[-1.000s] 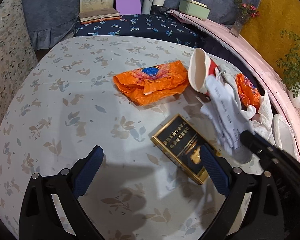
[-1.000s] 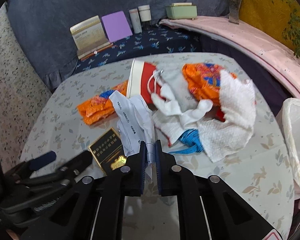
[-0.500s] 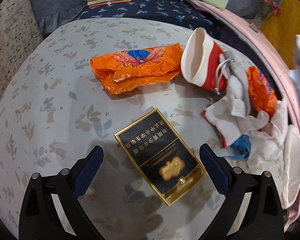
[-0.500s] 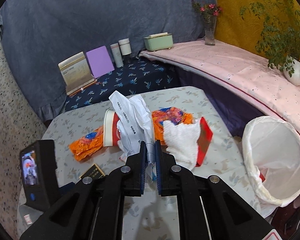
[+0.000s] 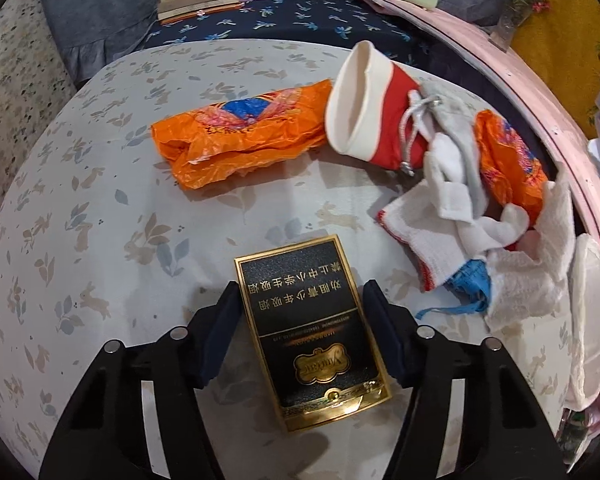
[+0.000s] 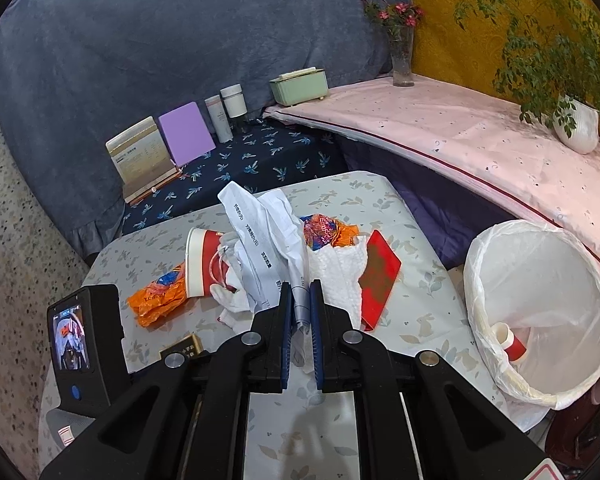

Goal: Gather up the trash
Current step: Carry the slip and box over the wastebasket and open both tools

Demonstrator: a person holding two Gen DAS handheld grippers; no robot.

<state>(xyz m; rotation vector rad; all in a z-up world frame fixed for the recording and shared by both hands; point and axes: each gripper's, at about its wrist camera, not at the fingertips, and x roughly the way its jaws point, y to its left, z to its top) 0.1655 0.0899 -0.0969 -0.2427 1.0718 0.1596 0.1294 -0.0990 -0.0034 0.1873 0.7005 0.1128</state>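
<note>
A black and gold box (image 5: 312, 332) lies flat on the leaf-patterned table (image 5: 80, 240). My left gripper (image 5: 300, 290) straddles it from above and its jaws are closing. The left pad is at the box's edge and a sliver of gap shows at the right pad. My right gripper (image 6: 300, 292) is shut on a crumpled white printed paper (image 6: 260, 232), held up above the table. A white-lined bin (image 6: 560, 264) stands to the right of it with a red and white cup (image 6: 512, 340) inside.
On the table lie an orange plastic bag (image 5: 240, 132), a tipped red and white paper cup (image 5: 364, 104), white towels (image 5: 452, 216), a second orange bag (image 5: 508, 160) and a red envelope (image 6: 380, 280). A pink-covered ledge (image 6: 480, 148) runs behind the bin.
The left gripper moved over the black and gold box and its jaws narrowed around it. The right gripper lifted the paper up and swung right, bringing the bin into view.
</note>
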